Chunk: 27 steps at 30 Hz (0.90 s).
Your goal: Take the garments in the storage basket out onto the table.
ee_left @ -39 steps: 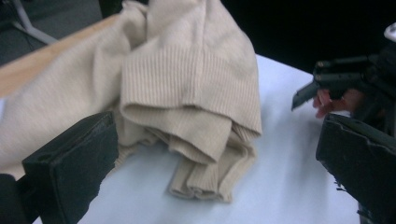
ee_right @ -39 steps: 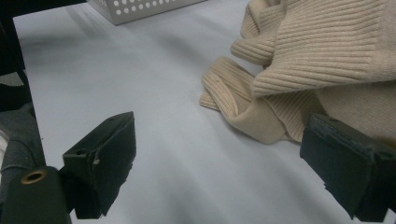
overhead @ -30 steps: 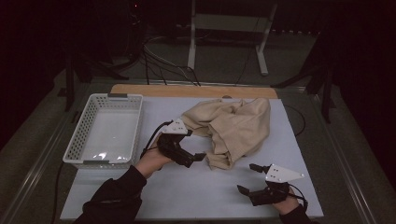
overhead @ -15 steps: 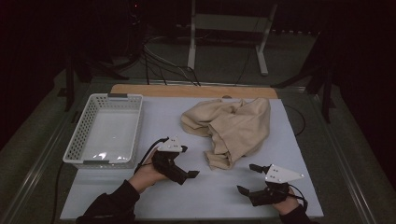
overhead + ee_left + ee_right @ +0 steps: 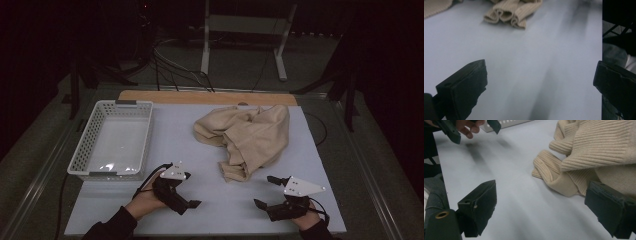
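Both tools, left tool [image 5: 189, 204] and right tool [image 5: 264, 192], released and empty near worktop [image 5: 220, 210] front edge, crumpled beige ribbed knit sweater [image 5: 247, 135] just ahead of right tool, likely poised to grab cuffs.

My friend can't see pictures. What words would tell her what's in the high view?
A crumpled beige ribbed sweater lies on a pale table, with a white plastic basket to its left. Near the table's front edge, a person's hands hold the left gripper and the right gripper, both open and apart from the sweater.
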Each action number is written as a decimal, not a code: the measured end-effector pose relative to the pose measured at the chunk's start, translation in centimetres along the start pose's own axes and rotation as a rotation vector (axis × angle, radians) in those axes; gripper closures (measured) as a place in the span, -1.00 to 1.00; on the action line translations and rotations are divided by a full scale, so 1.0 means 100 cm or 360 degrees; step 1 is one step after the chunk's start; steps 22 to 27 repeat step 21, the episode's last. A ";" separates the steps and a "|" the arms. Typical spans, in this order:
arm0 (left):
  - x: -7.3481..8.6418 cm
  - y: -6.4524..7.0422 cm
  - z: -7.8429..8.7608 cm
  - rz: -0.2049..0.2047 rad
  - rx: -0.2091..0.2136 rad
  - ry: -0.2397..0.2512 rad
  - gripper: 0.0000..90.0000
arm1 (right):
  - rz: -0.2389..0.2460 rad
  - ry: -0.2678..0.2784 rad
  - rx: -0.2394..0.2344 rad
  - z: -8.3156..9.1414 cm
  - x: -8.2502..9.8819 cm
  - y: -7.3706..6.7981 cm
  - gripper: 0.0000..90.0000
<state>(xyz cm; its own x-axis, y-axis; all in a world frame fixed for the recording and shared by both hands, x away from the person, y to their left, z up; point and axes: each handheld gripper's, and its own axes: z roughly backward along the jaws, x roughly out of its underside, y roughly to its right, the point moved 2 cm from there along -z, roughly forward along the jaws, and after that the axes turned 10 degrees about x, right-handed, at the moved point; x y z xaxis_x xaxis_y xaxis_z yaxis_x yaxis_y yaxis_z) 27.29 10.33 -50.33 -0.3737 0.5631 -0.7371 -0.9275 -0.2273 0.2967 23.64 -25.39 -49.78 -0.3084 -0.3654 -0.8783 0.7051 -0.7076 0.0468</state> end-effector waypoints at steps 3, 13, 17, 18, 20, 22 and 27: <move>0.009 0.001 0.005 0.0003 -0.0007 -0.0016 -0.99 | 0.0001 0.0003 0.0004 0.000 0.000 0.001 -0.76; 0.035 0.010 0.022 -0.0003 -0.0020 -0.0090 -0.99 | 0.0004 -0.0010 0.0004 0.000 0.001 0.000 -0.76; 0.043 0.014 0.027 -0.0007 -0.0022 -0.0105 -0.99 | 0.0008 -0.0014 0.0007 -0.001 0.001 0.000 -0.76; 0.044 0.014 0.027 -0.0006 -0.0025 -0.0105 -0.99 | 0.0008 -0.0015 0.0008 -0.001 0.001 0.000 -0.76; 0.047 0.013 0.028 0.0011 -0.0027 -0.0090 -0.99 | 0.0013 -0.0018 0.0010 -0.001 0.001 0.000 -0.76; 0.048 0.012 0.029 0.0012 -0.0031 -0.0092 -0.99 | 0.0015 -0.0020 0.0010 -0.001 0.001 0.000 -0.76; 0.048 0.012 0.029 0.0012 -0.0031 -0.0092 -0.99 | 0.0015 -0.0020 0.0010 -0.001 0.001 0.000 -0.76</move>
